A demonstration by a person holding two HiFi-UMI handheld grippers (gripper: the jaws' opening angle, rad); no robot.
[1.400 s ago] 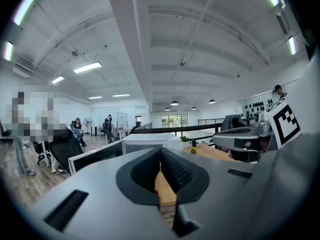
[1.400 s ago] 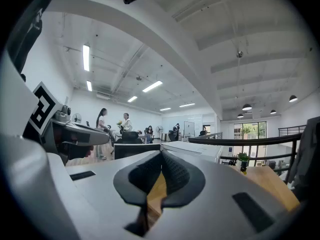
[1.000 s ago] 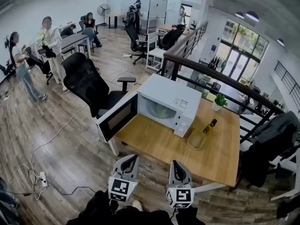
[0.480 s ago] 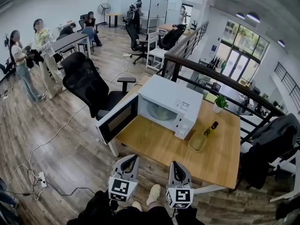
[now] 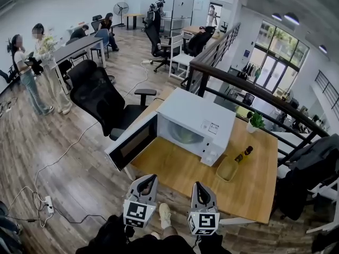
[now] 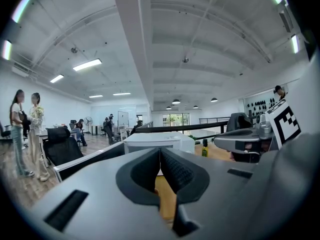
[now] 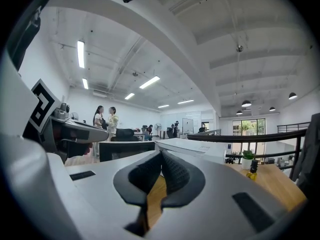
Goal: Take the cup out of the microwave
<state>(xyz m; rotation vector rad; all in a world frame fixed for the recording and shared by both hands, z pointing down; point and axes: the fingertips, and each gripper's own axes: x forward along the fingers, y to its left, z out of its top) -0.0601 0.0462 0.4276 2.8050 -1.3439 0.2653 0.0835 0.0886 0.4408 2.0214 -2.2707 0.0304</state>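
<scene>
A white microwave [image 5: 197, 121] stands on the wooden table [image 5: 249, 192] with its door [image 5: 132, 144] swung open to the left. A pale rounded shape [image 5: 183, 134] shows inside the cavity; I cannot tell whether it is the cup. My left gripper [image 5: 147, 183] and right gripper [image 5: 199, 188] are side by side at the near table edge, short of the microwave, both shut and empty. In the left gripper view the shut left gripper [image 6: 160, 152] points at the microwave [image 6: 157, 141]. The right gripper [image 7: 161, 156] faces the microwave [image 7: 196, 148] too.
A small bottle [image 5: 244, 154] and a shallow wooden bowl [image 5: 226, 169] sit right of the microwave, with a potted plant [image 5: 256, 121] at the far edge. A black office chair [image 5: 99, 95] stands left of the open door. Cables [image 5: 47, 200] lie on the floor. Two people [image 5: 39, 67] stand far left.
Both grippers and the head have come nearer the table, so the microwave looks larger. The people at the far left have shifted. Both grippers stayed shut.
</scene>
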